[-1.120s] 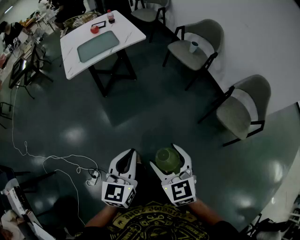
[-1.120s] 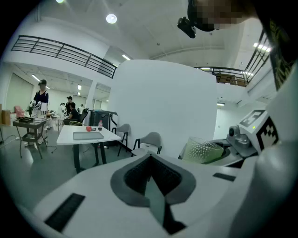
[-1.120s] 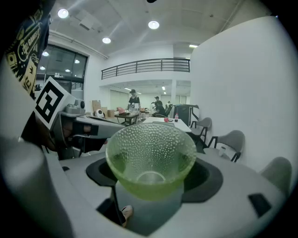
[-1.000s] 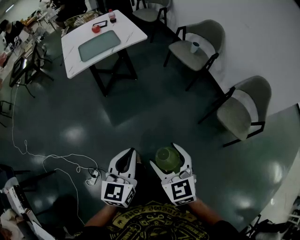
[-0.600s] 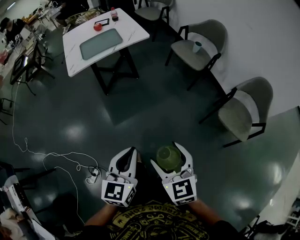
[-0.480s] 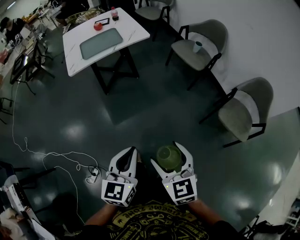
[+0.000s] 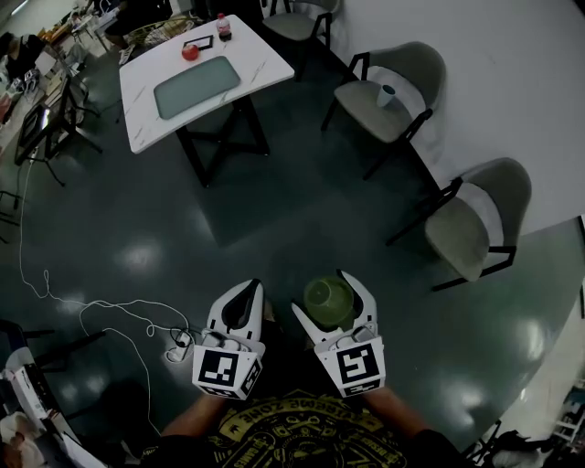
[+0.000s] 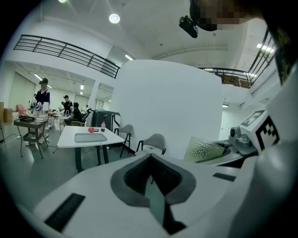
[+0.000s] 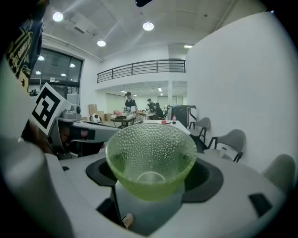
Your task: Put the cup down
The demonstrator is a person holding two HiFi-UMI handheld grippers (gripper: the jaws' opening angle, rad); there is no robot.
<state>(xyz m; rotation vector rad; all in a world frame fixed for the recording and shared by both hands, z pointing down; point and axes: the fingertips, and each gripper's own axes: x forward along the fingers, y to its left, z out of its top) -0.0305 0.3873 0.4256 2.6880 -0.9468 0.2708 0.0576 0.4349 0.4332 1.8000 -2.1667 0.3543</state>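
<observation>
A green dimpled glass cup (image 7: 326, 300) sits upright between the jaws of my right gripper (image 7: 329, 294), which is shut on it above the dark floor. In the right gripper view the cup (image 9: 150, 157) fills the middle, its mouth up, with both jaws pressed against its sides. My left gripper (image 7: 241, 302) hangs beside it on the left, shut with nothing held; its jaws meet in the left gripper view (image 8: 151, 179), where the cup (image 8: 204, 148) shows at the right.
A white table (image 7: 265, 69) with a grey tray (image 7: 193, 74), a red object (image 7: 190, 53) and a bottle (image 7: 221, 26) stands far ahead. Grey chairs (image 7: 391, 91) (image 7: 475, 219) line the white wall; one seat bears a small white cup (image 7: 389, 94). A white cable (image 7: 101, 306) lies on the floor at left.
Both grippers and the cup keep their pose. The view has shifted slightly, so the table and chairs sit a little differently in the frame.
</observation>
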